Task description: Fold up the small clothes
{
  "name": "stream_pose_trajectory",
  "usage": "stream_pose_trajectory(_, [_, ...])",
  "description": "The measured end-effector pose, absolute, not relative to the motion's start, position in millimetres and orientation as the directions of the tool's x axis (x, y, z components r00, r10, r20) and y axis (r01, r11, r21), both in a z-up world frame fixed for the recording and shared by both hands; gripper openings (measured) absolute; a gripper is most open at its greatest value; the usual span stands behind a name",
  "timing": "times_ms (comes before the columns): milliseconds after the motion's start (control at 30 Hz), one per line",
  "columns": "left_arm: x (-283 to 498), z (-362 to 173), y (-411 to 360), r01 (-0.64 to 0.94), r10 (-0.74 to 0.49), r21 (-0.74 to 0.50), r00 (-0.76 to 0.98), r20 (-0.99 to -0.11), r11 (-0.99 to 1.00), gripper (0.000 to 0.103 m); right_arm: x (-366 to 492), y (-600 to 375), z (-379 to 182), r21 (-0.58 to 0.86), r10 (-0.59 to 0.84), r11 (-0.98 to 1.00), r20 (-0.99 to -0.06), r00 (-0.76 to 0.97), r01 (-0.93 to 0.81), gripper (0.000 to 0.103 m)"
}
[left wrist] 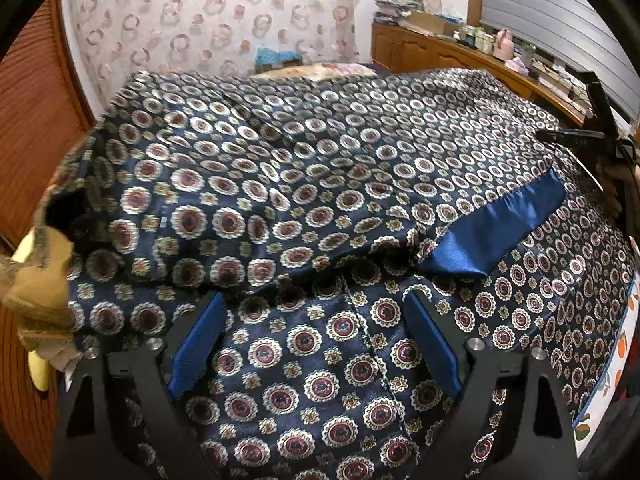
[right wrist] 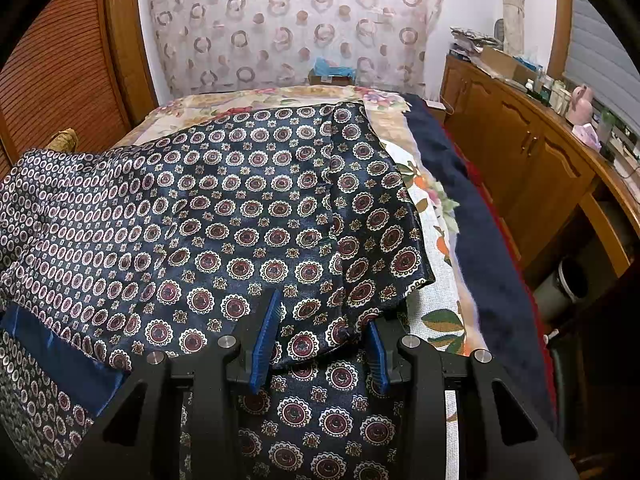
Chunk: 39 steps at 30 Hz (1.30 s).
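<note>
A bed (right wrist: pixel 492 216) fills most of both views, covered by a floral sheet (right wrist: pixel 434 240) with a dark blue blanket (right wrist: pixel 500 264) along its right side. Spread across the sheet lies the garment (right wrist: pixel 240 216), a shiny navy piece printed with red and cream medallions; a panel with smaller rings lies to its left in the right wrist view, and a plain blue satin band (left wrist: pixel 500 228) runs across it. An upper layer of the cloth is folded over a lower one, its edge lying just ahead of both tools. A wooden cabinet (right wrist: pixel 532 160) stands beside the bed on the right, with a patterned curtain (right wrist: pixel 296 24) behind. The left gripper (left wrist: pixel 316 344) hangs low over the lower layer with its fingers (left wrist: pixel 200 344) spread wide, cloth lying between them and not pinched. The right gripper (right wrist: pixel 322 344) has its fingers (right wrist: pixel 262 344) partly drawn together, a raised fold of the garment's edge between them; whether the pads press it cannot be told.
</note>
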State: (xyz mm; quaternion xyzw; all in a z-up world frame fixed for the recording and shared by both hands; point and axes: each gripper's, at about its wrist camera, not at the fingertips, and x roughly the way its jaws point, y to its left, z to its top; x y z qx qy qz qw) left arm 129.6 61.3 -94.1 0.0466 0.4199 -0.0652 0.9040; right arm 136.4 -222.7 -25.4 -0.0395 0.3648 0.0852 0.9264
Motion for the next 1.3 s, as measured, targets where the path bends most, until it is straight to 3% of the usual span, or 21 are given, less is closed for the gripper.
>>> stream_pose_trajectory(167, [107, -65, 76, 0.11, -0.102, -0.032, 0.719, -0.687, 0.993, 0.061, 137, -222, -25, -0.018, 0.125, 0.982, -0.683, 0.72, -0.188, 0.041])
stream_pose_trajectory(333, [89, -27, 99, 0.043, -0.054, -0.032, 0.8, -0.598, 0.999, 0.052, 137, -222, -25, -0.019, 0.125, 0.982, -0.682, 0.72, -0.188, 0.041])
stream_pose_trajectory(500, [94, -15, 119, 0.002, -0.011, -0.016, 0.812, -0.584, 1.0, 0.031, 137, -222, -25, -0.021, 0.123, 0.982, -0.682, 0.721, -0.187, 0.041])
stream_pose_trajectory(767, [120, -25, 131, -0.066, 0.085, 0.053, 0.79, -0.607, 0.996, 0.031, 137, -223, -25, -0.022, 0.122, 0.982, -0.682, 0.721, -0.187, 0.041])
stream_pose_trajectory(833, [126, -31, 130, -0.057, 0.093, 0.078, 0.778, -0.621, 0.995, 0.011, 137, -223, -25, -0.021, 0.123, 0.982, -0.682, 0.721, -0.187, 0.041])
stream_pose_trajectory(867, [128, -33, 131, -0.062, 0.102, 0.085, 0.769, -0.631, 0.994, 0.005, 137, -223, -25, -0.022, 0.122, 0.982, -0.682, 0.721, -0.187, 0.041])
stream_pose_trajectory(1000, [129, -34, 134, -0.069, 0.108, 0.087, 0.767, -0.633, 0.994, 0.002, 137, -223, -25, -0.022, 0.122, 0.982, -0.682, 0.721, -0.187, 0.041])
stream_pose_trajectory(1100, [118, -20, 139, -0.066, 0.065, 0.02, 0.804, -0.591, 0.998, 0.002, 137, -223, -25, -0.022, 0.122, 0.982, -0.681, 0.722, -0.187, 0.041])
stream_pose_trajectory(1200, [108, -5, 142, -0.053, 0.023, -0.037, 0.831, -0.556, 0.998, 0.002, 136, -223, -24, -0.002, 0.155, 0.977, -0.678, 0.718, -0.213, 0.004])
stream_pose_trajectory(1300, [101, 7, 144, -0.032, -0.011, -0.072, 0.848, -0.53, 0.997, 0.002, 129, -221, -19, 0.025, 0.201, 0.969, -0.658, 0.725, -0.245, 0.003])
